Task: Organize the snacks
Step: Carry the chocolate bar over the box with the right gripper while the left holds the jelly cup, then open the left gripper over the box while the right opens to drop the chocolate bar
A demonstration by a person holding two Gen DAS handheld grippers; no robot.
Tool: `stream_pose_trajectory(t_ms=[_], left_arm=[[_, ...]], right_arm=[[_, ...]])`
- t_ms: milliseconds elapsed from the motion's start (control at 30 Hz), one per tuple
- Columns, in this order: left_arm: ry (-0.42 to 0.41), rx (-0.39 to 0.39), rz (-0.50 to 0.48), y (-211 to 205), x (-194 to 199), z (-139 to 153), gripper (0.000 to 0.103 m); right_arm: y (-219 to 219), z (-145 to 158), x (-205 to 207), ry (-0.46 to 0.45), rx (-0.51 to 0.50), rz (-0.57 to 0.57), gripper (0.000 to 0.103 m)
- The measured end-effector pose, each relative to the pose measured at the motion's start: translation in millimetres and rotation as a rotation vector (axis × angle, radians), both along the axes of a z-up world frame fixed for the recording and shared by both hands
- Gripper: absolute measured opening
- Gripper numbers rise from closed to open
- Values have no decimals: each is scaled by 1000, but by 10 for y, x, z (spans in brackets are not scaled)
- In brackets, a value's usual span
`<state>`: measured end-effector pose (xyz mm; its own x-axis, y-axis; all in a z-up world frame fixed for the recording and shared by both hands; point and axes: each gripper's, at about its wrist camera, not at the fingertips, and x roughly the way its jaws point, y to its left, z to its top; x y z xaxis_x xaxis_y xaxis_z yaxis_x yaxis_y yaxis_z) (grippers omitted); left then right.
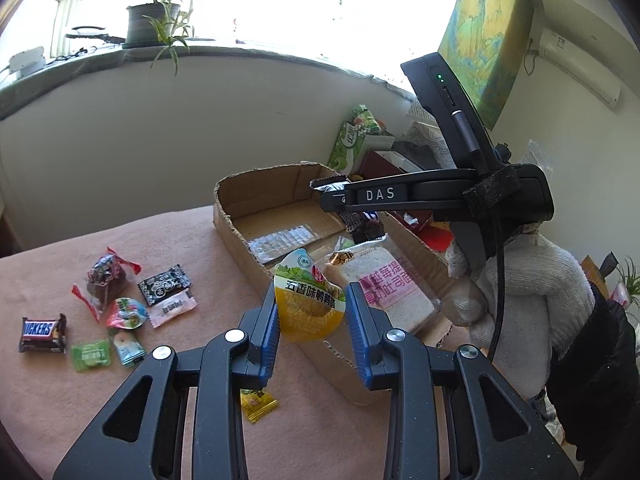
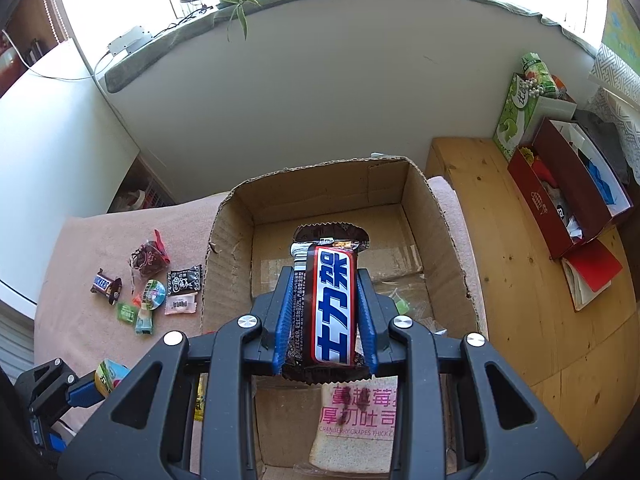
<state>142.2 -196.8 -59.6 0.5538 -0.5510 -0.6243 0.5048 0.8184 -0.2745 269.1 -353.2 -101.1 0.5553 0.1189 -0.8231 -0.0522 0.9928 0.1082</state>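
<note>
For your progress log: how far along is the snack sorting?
Done: bread pack lies in the box. In hand: left gripper holds a yellow cup, right gripper holds a chocolate bar over the box. Left: small snacks on the table.

Beside the cardboard box (image 2: 448, 216), half hidden under the left tool (image 1: 311, 311): a yellow sachet (image 1: 257, 403); inside, cut off by the right tool (image 2: 325, 316): the bread pack (image 2: 352, 432), label partly unreadable; left of the box, too small to read: the green candy (image 2: 127, 312).
</note>
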Motion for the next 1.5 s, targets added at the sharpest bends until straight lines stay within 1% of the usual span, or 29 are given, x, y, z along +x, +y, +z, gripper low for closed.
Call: stream_pose_trajectory(t_ms=[367,733,833,900,933,967,1033,1067,1133,1200,1233,1267,1500], left_arm=[[4,14,-57,-322,90,-8,30],[5,29,-79,-446,115,-15,31],[1,33,-76,-470,122,-11,33],[-1,32,-74,-468,119,-1,39],[-4,31,-72,-466,115,7,43],[-7,31,-70,-464,113,12,43],[-9,32,-71,-464,107,17,43],[-10,32,-70,-462,106,20,43],[-11,30,-68,-458,107,23,43],[-13,28,-67,-446,102,28,43],[-14,27,-66,-440,98,32,43],[-15,26,-65,-434,94,36,43],[-20,19,-56,-370,58,60,43]], right_arm=[[-189,-118,205,18,15,-17,30],[-234,-179,255,27,23,-13,30],[-234,-172,250,23,23,-15,30],[-237,-166,243,23,25,-15,31],[-237,-157,238,20,22,-15,34],[-236,-145,231,15,19,-15,37],[-233,-117,221,2,14,-16,50],[-230,-103,214,-2,12,-16,54],[-223,-81,209,-7,8,-16,56],[-213,-67,204,-11,4,-16,60],[-211,-58,199,-14,1,-16,65],[-208,-49,192,-18,-2,-17,68],[-189,-15,154,-19,-2,-20,69]])
